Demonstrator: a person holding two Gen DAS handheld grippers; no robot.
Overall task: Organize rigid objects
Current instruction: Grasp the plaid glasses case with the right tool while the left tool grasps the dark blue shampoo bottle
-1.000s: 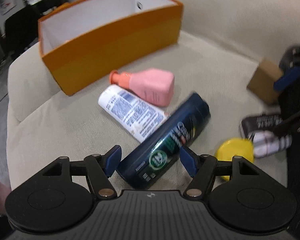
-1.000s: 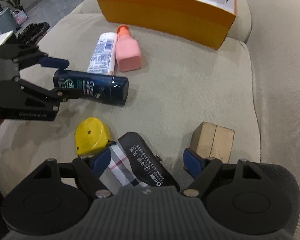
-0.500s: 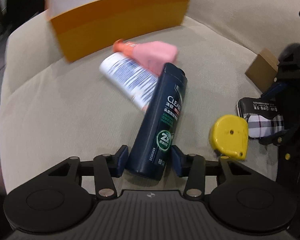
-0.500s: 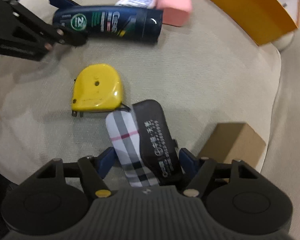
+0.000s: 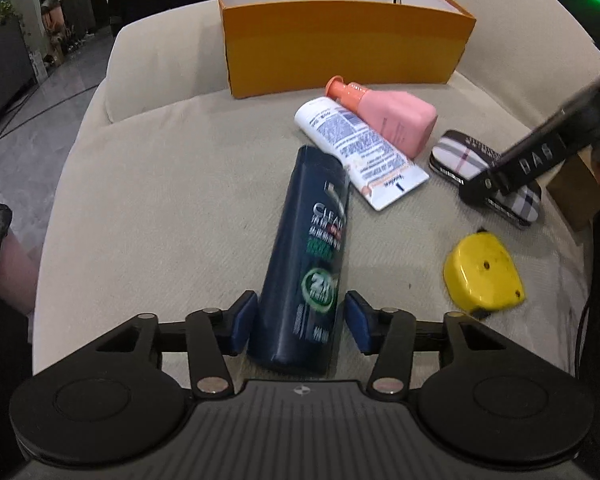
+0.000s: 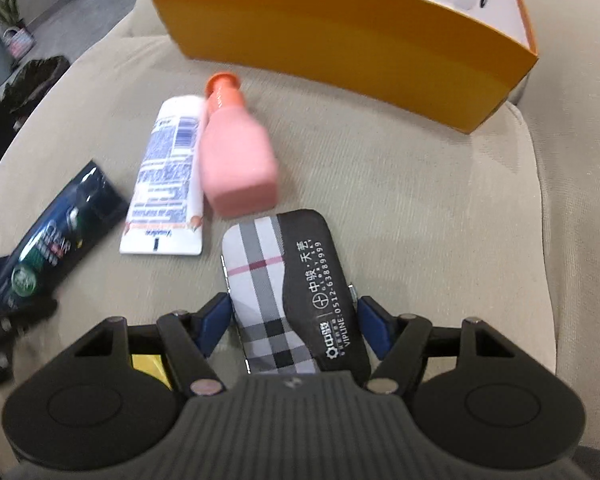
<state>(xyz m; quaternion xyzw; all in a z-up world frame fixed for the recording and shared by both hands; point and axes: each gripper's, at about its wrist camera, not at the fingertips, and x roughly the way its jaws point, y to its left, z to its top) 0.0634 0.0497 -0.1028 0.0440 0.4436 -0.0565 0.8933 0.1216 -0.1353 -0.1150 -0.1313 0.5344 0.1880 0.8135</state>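
My left gripper [image 5: 300, 320] is shut on a dark blue shampoo bottle [image 5: 308, 256], held above the beige couch cushion [image 5: 160, 208]; the bottle also shows in the right wrist view [image 6: 56, 240]. My right gripper [image 6: 292, 320] is shut on a plaid and black case [image 6: 292, 292], lifted; the case also shows in the left wrist view [image 5: 460, 156]. An open orange box [image 5: 340, 36] stands at the back, also seen in the right wrist view [image 6: 340, 28]. A pink bottle [image 5: 384, 120] and a white tube [image 5: 360, 152] lie in front of it.
A yellow tape measure [image 5: 484, 272] lies on the cushion at the right. A cardboard-brown block [image 5: 576, 188] sits at the far right, mostly hidden by the right gripper. The couch back [image 5: 520, 20] rises behind the box. Floor and furniture lie off the left edge.
Both grippers have lifted their objects and moved toward the orange box. The plaid case has left the tape measure's side and now hangs near the pink bottle.
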